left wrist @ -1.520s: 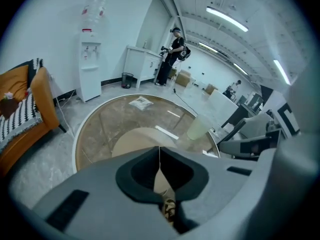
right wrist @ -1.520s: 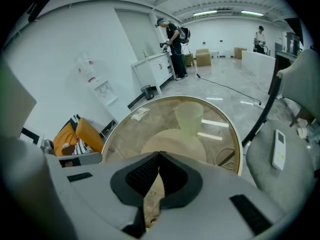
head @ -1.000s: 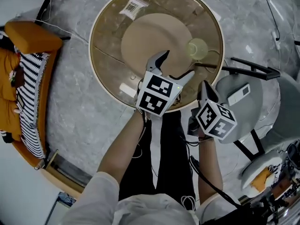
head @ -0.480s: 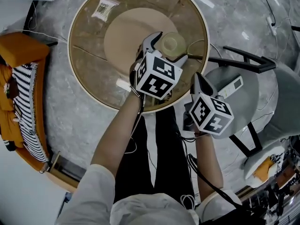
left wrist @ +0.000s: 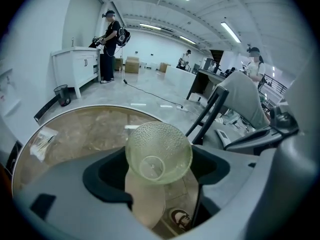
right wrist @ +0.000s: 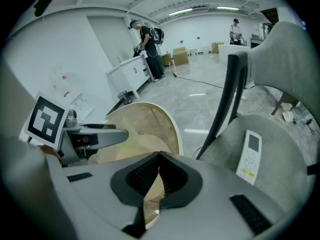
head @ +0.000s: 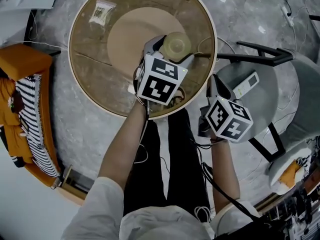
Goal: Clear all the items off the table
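Note:
A translucent green cup [head: 177, 45] stands on the round glass table [head: 80, 79], right of its middle. My left gripper [head: 171, 48] reaches over the near rim, and its jaws press against both sides of the cup [left wrist: 159, 151]. In the left gripper view [left wrist: 160, 170] I look down into the cup's mouth. A small clear packet [head: 101, 11] lies at the table's far left, also visible from the left gripper [left wrist: 44, 138]. My right gripper [head: 214, 81] hangs off the table's right edge, shut and empty, its jaws meeting [right wrist: 159, 156].
A white remote [head: 246, 85] lies on a grey chair seat [head: 265, 114] to the right, beside the right gripper [right wrist: 249, 156]. A small white piece [head: 131, 89] sits at the table's near rim. An orange couch with striped cloth [head: 27, 89] stands left. People stand far off.
My left gripper moved forward over the table, brought its open jaws around the green cup and narrowed them onto it. The right gripper stayed shut near the chair.

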Motion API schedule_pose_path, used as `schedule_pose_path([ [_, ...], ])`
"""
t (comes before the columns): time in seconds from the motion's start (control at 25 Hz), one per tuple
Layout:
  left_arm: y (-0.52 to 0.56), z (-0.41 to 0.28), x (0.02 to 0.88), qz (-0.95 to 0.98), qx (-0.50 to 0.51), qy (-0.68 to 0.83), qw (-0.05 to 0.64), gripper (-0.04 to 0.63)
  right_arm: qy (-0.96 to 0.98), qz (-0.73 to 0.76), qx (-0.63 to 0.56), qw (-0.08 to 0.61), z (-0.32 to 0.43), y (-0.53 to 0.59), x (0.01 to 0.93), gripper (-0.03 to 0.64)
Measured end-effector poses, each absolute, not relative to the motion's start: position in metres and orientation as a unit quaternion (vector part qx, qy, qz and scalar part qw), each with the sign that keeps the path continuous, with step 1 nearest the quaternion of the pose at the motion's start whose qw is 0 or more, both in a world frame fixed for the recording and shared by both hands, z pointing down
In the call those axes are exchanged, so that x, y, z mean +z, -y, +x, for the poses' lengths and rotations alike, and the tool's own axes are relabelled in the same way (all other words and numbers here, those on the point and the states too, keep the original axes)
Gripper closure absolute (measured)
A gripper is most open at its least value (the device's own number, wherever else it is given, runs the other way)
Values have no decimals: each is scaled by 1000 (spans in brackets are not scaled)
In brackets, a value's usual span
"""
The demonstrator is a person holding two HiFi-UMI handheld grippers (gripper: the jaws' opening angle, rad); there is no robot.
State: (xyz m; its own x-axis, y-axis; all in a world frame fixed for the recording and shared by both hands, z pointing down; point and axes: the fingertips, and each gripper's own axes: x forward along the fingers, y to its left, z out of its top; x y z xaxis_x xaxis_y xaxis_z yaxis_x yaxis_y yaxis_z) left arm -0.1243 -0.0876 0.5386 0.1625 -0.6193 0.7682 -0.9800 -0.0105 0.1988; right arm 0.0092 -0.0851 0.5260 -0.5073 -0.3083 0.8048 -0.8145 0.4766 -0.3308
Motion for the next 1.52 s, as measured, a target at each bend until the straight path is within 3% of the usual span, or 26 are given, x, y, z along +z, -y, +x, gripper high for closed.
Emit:
schedule_pose_path([
  [0.4,97,-36,513,730,225,543,350,213,757,431,384,306,80,95,515,594],
  [1.08,111,191,494,847,288,344,284,212,623,620,428,210,304,80,514,594],
  [1.52,107,288,536,856,318,303,271,212,562,667,451,191,392,41,532,594],
])
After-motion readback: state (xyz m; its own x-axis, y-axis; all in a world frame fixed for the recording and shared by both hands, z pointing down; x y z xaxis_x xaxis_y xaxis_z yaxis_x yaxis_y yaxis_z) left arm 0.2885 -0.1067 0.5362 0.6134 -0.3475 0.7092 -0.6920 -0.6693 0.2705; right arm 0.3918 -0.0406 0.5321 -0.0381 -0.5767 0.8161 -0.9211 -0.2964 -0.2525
